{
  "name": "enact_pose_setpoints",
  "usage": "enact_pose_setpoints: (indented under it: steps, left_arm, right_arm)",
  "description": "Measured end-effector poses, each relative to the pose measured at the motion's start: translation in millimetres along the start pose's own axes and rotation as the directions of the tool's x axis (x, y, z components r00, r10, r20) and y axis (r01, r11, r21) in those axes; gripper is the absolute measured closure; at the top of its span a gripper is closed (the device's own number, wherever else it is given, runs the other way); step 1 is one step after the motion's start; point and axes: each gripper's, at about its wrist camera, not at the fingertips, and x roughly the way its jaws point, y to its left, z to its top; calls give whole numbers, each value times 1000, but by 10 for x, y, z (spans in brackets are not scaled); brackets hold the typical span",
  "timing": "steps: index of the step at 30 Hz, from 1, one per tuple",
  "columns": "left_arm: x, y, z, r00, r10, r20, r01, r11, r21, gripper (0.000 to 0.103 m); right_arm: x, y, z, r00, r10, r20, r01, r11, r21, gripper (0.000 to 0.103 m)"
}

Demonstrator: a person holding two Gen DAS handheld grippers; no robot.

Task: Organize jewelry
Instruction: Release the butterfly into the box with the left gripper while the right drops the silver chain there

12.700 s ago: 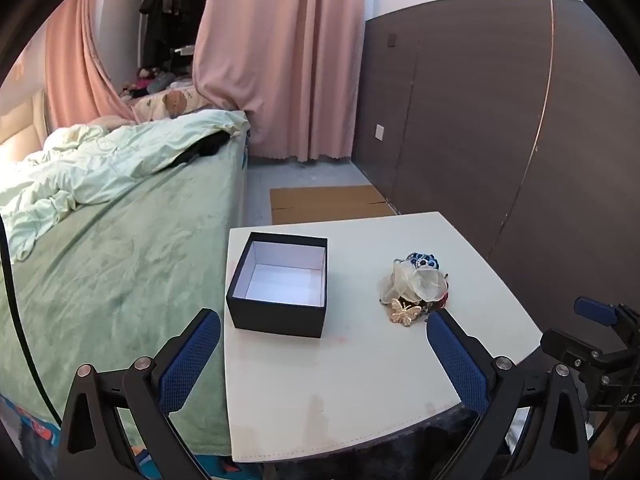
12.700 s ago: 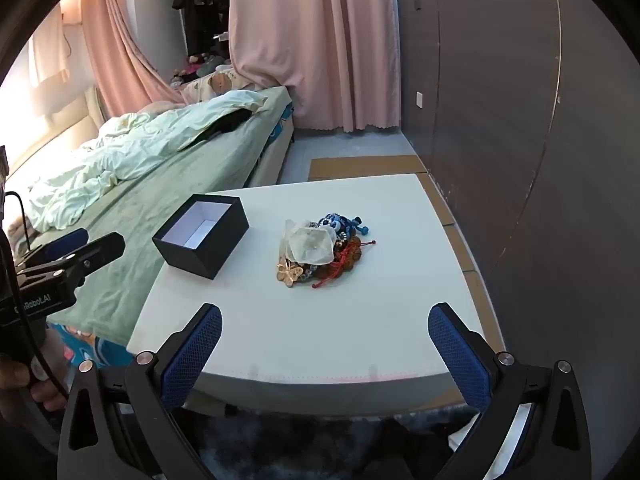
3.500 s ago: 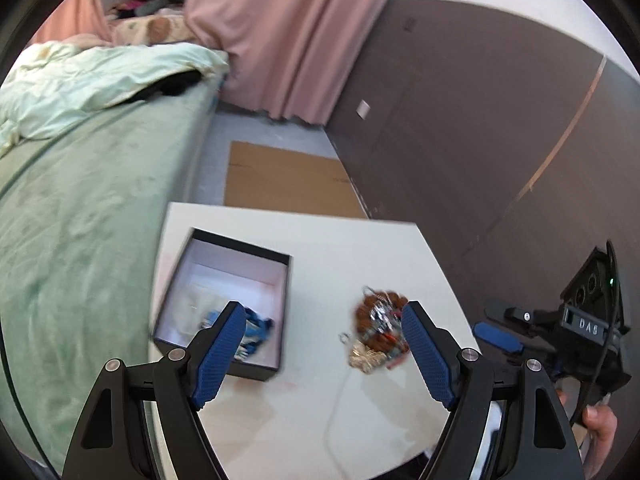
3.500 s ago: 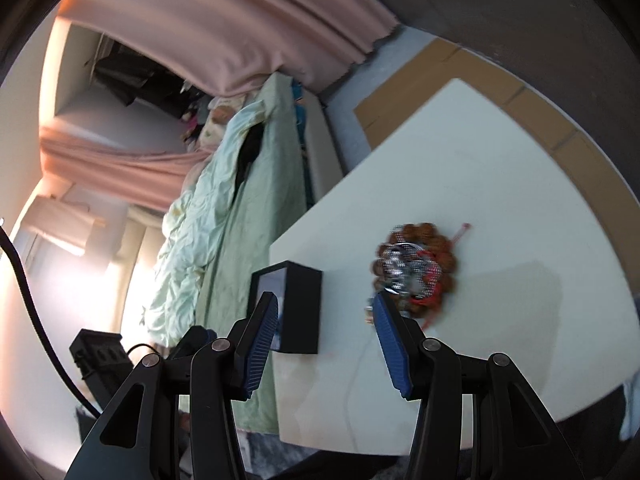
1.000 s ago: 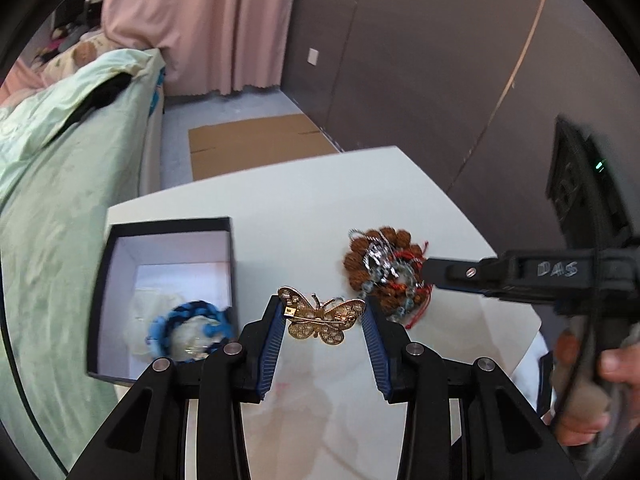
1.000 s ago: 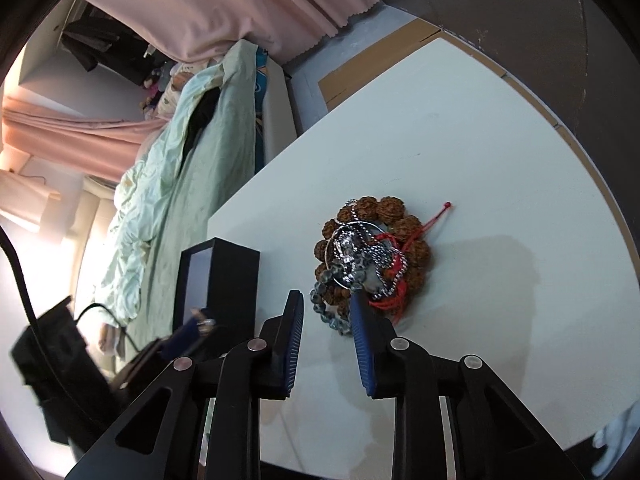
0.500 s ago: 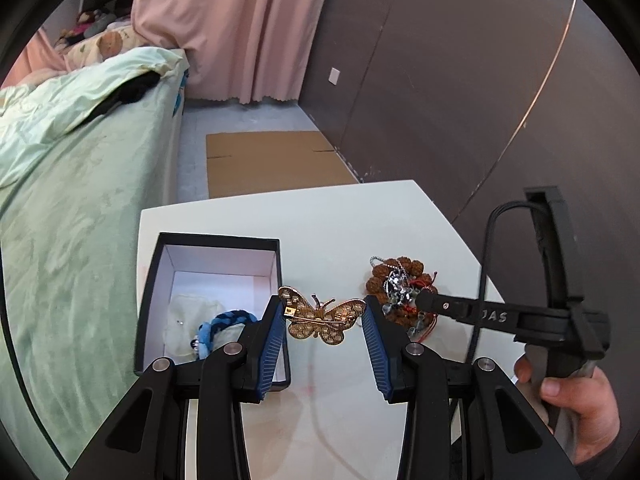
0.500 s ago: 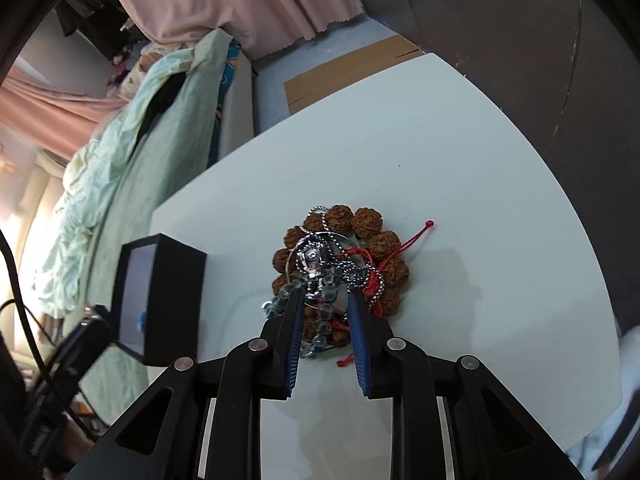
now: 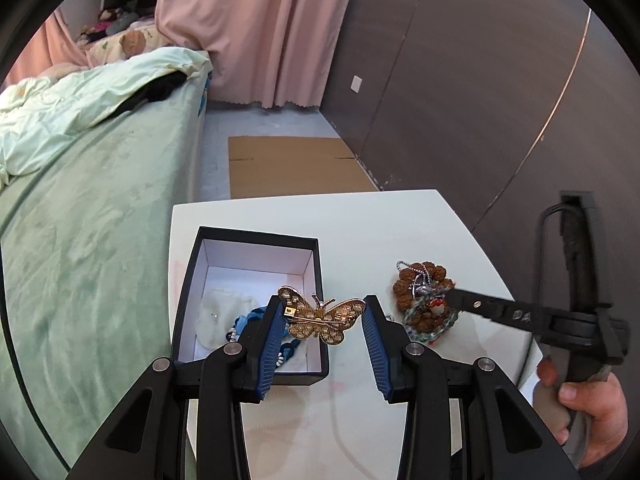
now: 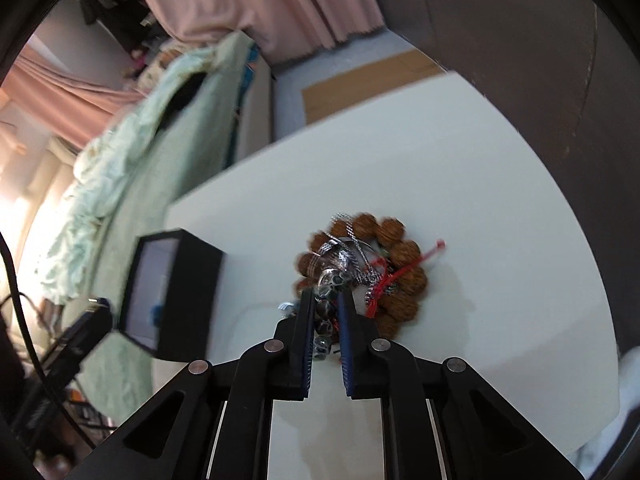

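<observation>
- Right now the left tool (image 9: 323,322) is clenched on a gold butterfly brooch (image 9: 320,320), pinched by its wingtips and held just above the near right corner of the black box (image 9: 256,240).
- Already inside the box, just beyond and to the left of that tool's tip, lie a blue braided bracelet (image 9: 256,316) and a pale, filmy piece I cannot identify.
- The right tool (image 10: 325,308) is closing its jaws on a dark beaded strand (image 10: 326,312) that sits between the pads at the near edge of the jewelry heap (image 10: 384,272): brown bead bracelet, silver chain, red cord.
- My reading: two moves are in hand, dropping the brooch and starting to lift the strand.
- Next, I'd say, the left tool needs to ease a little further over the box's opening and let go; the right must lift slowly, since the chain and cord look tangled with the strand and might drag along.
- The white tabletop (image 9: 400,216) is otherwise bare; beyond the tools are a green bed (image 9: 80,200), pink curtains (image 9: 260,32), cardboard on the floor and a dark panelled wall.
</observation>
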Motion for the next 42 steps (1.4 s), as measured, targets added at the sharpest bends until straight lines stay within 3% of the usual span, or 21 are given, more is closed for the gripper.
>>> enact_pose_setpoints:
  steps: [6, 14, 24, 30, 35, 42]
  left_arm:
    - [-79, 34, -18, 1000, 4, 22, -4, 1000, -11, 62]
    - [-206, 151, 14, 998, 12, 56, -9, 999, -51, 62]
    - [-192, 305, 87, 997, 41, 67, -33, 992, -120, 62]
    - [-177, 430, 167, 997, 2, 80, 14, 979, -204, 61]
    - [-188, 532, 244, 996, -15, 87, 37, 965, -259, 29]
    - [-340, 715, 326, 991, 20, 129, 21, 950, -312, 25]
  right_arm:
    - [-267, 120, -39, 993, 92, 68, -91, 996, -26, 90]
    - [-489, 272, 33, 965, 222, 141, -218, 975, -43, 91]
    - [-564, 494, 114, 930, 312, 194, -306, 950, -61, 91]
    - [-421, 547, 130, 921, 346, 176, -345, 938, -41, 91]
    - [-279, 697, 162, 915, 377, 146, -373, 926, -57, 91]
    - [-124, 886, 210, 905, 412, 111, -403, 911, -91, 91]
